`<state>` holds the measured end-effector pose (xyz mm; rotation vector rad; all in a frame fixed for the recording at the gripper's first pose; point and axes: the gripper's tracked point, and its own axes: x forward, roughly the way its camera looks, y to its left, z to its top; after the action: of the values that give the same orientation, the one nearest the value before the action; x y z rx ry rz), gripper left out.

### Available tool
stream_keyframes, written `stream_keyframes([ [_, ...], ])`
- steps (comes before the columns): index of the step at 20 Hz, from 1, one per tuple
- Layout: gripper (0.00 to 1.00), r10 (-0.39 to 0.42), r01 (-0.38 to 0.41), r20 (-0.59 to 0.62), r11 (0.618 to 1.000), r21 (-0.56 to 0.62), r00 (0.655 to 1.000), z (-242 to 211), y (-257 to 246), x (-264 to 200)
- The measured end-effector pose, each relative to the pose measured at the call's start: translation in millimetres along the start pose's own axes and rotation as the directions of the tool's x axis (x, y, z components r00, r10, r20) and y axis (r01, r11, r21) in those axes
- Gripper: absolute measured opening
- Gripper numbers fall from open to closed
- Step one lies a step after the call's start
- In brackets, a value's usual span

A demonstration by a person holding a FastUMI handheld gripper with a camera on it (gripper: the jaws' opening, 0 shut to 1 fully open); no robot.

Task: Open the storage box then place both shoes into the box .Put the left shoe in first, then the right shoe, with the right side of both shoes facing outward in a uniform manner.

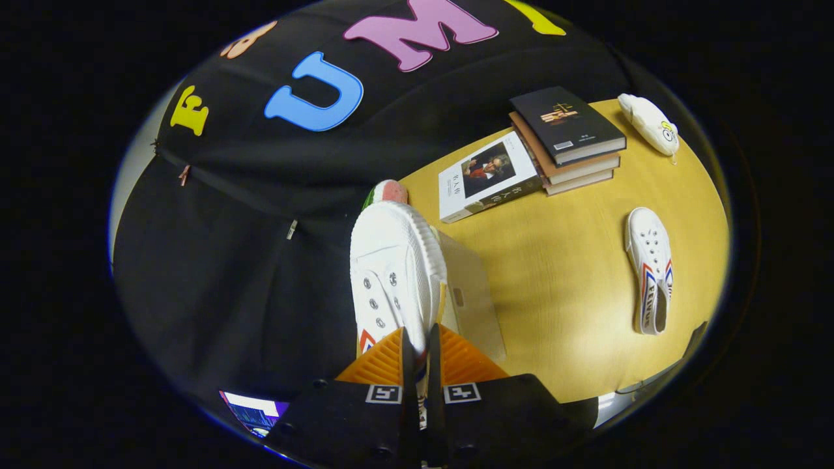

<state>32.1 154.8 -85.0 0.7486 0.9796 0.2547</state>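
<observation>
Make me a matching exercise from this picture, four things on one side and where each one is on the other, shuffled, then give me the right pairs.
Things
1. shoe in the gripper
2. second shoe
3. black book
4. white toy

Places
A. on top of the stack of books
B. lying alone on the wooden table, beyond the jaws to one side
C. pinched at its edge between the nearly closed jaws of the gripper
D. at the far table edge, just past the book stack

Pairs: 1-C, 2-B, 3-A, 4-D
</observation>
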Motion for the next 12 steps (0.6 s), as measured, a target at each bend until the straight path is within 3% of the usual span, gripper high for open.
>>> stream_keyframes([
  [7,0.09,-0.011,0.004,-0.074,0.995,-0.095,0.997,-23,50,91],
  [12,0.09,-0.049,0.039,-0.088,0.994,-0.107,0.995,-40,61,121],
])
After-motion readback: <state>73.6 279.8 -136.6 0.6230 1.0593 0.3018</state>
